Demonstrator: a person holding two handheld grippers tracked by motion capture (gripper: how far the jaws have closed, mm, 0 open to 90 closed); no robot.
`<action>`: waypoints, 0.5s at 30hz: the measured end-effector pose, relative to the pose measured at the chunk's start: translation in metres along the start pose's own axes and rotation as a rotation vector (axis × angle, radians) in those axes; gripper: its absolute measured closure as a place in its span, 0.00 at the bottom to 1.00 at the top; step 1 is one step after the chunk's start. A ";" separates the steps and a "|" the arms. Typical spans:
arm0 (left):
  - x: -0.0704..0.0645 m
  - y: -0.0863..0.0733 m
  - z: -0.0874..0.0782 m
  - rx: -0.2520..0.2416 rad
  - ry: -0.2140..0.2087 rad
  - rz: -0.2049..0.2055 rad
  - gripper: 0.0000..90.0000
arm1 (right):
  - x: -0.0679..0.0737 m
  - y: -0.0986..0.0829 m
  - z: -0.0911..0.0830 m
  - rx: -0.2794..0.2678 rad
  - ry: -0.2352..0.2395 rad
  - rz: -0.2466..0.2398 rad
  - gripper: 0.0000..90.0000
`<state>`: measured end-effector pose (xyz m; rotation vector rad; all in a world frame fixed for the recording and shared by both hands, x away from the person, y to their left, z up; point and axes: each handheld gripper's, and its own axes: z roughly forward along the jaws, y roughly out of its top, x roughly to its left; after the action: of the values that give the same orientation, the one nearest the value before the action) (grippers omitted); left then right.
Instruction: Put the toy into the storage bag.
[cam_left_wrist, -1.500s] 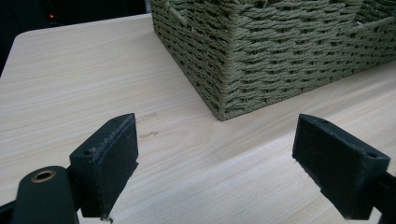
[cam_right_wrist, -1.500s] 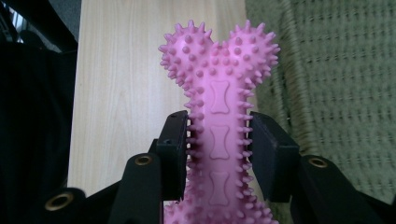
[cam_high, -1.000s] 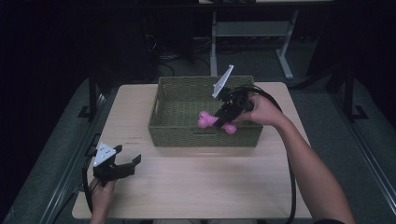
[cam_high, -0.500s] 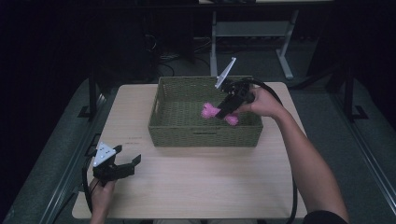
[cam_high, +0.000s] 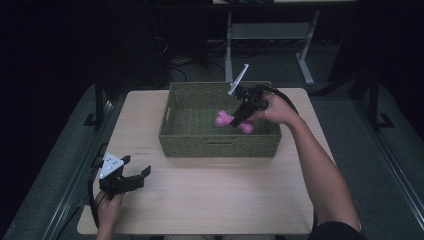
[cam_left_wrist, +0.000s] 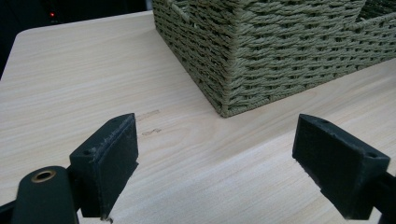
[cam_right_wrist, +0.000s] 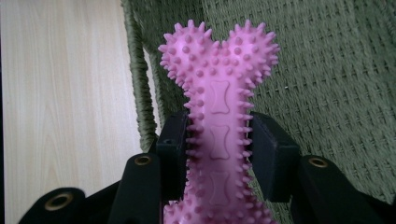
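Observation:
A pink spiky bone-shaped toy (cam_high: 225, 119) (cam_right_wrist: 218, 93) hangs over the inside of a green woven basket (cam_high: 215, 146) in the middle of the table. My right gripper (cam_high: 240, 119) (cam_right_wrist: 219, 147) is shut on the toy's shaft, its jaws pressing both sides. Near the table's front left corner my left gripper (cam_high: 136, 176) (cam_left_wrist: 219, 168) rests low and open, jaws wide apart with bare wood between them. The basket's near corner (cam_left_wrist: 229, 88) stands just beyond those jaws.
The light wooden table (cam_high: 215, 195) has free room in front of the basket. Its left edge runs close to my left gripper. Past the table stand a metal desk frame (cam_high: 270, 35) and a dark floor with cables.
My right gripper has carried the pink toy a little left and farther over the basket's inside. The left gripper has stayed put.

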<state>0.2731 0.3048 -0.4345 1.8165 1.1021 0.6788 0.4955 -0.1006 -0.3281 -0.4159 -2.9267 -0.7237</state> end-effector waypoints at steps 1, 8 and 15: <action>0.000 0.000 0.000 0.001 0.000 0.001 0.15 | -0.001 0.000 0.001 0.001 0.001 0.003 0.65; 0.000 0.000 0.000 0.001 -0.001 -0.001 0.15 | -0.004 -0.001 0.008 0.022 0.004 0.014 0.65; -0.001 0.000 0.000 0.001 -0.002 0.002 0.15 | -0.004 -0.003 0.018 0.026 0.015 0.015 0.65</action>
<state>0.2732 0.3039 -0.4345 1.8191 1.0992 0.6774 0.4980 -0.0962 -0.3459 -0.4277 -2.9128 -0.6826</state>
